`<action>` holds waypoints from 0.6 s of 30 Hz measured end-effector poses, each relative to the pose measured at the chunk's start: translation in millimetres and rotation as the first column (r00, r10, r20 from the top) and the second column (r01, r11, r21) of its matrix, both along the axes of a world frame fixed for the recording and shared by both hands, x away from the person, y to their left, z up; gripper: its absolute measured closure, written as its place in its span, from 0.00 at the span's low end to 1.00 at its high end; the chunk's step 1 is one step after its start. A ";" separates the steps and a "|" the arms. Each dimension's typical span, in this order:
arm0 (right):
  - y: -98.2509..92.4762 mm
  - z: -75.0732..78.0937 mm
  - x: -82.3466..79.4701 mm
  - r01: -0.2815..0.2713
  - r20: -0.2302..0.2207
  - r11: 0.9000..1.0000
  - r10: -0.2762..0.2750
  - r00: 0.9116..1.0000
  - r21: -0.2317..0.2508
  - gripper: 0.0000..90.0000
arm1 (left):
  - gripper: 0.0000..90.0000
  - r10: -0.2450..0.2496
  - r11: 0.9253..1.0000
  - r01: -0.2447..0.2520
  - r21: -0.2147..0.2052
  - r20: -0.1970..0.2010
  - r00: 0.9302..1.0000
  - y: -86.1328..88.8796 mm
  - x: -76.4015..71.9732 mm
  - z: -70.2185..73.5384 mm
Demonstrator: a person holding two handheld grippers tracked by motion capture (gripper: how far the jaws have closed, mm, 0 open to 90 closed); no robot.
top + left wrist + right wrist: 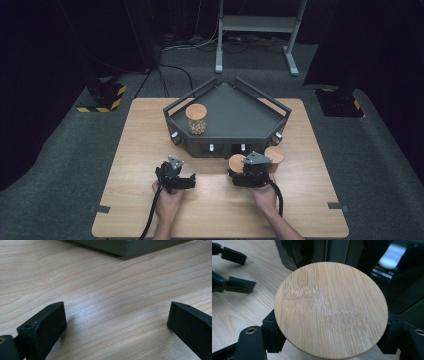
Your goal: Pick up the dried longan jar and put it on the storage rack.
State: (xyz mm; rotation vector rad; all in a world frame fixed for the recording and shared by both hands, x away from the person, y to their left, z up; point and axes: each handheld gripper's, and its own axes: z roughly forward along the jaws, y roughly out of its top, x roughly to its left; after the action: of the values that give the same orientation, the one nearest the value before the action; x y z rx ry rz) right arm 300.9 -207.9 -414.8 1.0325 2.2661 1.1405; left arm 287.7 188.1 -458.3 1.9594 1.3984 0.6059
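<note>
**Count of things on the table**

There are three jars with wooden lids: one jar (196,119) with light-coloured pieces inside stands on the tray, at its left side; two more (237,163) (274,155) stand on the table, near the tray's front right. There is one dark tray (235,117), one wooden table (140,150), and two grippers (186,183) (239,178).

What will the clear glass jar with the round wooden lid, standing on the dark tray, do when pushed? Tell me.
The clear glass jar with the round wooden lid looks taller than wide, so a high push may tip it. Its round body could roll if toppled. The filling probably adds weight, and the glass is likely slippery.
</note>
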 end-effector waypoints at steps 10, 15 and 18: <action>-10.3 19.3 -2.6 -0.045 0.010 0.999 0.045 0.999 0.010 0.29 | 0.02 0.000 1.000 0.000 0.000 0.000 1.000 0.0 0.0 0.0; -13.6 28.1 -2.9 -0.055 0.010 0.998 0.055 0.998 0.014 0.29 | 0.02 0.000 1.000 0.000 0.000 0.000 1.000 -0.1 0.0 0.0; -16.4 32.3 -1.5 -0.057 0.004 0.998 0.057 0.998 0.025 0.29 | 0.02 0.000 1.000 0.000 0.000 0.000 1.000 -0.1 0.0 0.0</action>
State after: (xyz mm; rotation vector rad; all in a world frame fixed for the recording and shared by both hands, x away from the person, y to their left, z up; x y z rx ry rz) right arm 299.4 -224.3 -382.5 0.9802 2.2983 1.1951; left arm 287.7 188.1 -458.3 1.9593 1.3987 0.6062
